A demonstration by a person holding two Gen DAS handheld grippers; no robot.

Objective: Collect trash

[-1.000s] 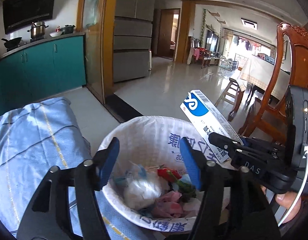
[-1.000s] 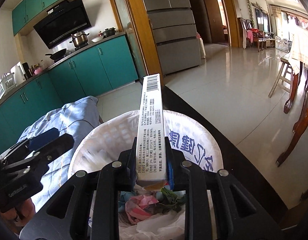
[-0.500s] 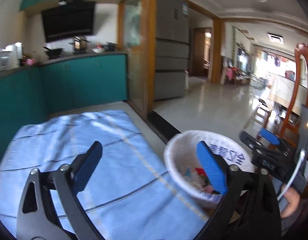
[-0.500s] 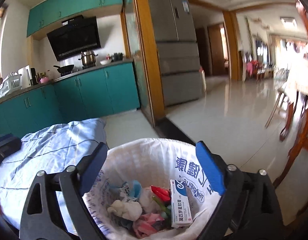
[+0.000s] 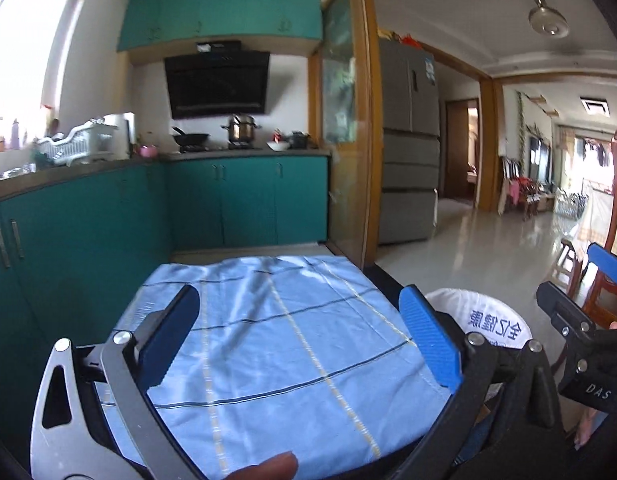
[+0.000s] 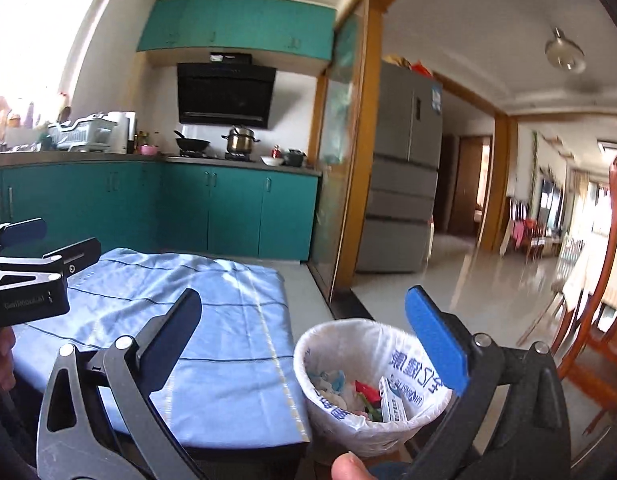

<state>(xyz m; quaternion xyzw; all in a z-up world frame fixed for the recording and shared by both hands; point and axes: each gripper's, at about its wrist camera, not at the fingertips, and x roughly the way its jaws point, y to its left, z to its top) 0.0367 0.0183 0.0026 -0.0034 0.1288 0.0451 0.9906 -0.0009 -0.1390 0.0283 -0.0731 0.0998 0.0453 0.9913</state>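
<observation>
A white-lined trash bin (image 6: 336, 424) stands on the floor beside the table's right edge, with crumpled wrappers and a blue-and-white carton (image 6: 393, 402) inside. In the left wrist view only the bin's rim (image 5: 492, 320) shows. My right gripper (image 6: 304, 300) hovers above and behind the bin; its jaws are opening wide with nothing between them. My left gripper (image 5: 300, 300) hangs over the blue checked tablecloth (image 5: 288, 344); its jaws are also opening and hold nothing. Each gripper shows at the edge of the other's view: the left gripper (image 6: 48, 242), the right gripper (image 5: 580, 286).
Teal cabinets (image 5: 244, 204) with a stove and pots run along the back wall. A grey fridge (image 6: 404, 200) and a wooden door frame (image 6: 360, 152) stand behind the bin. A wooden chair (image 6: 604, 280) is at the right, with shiny tiled floor (image 6: 480, 288) beyond.
The right gripper let the carton go into the bin and opened wide. The left gripper also opened. Both drew back and rose, so the bin looks smaller and the tablecloth fills more of each view.
</observation>
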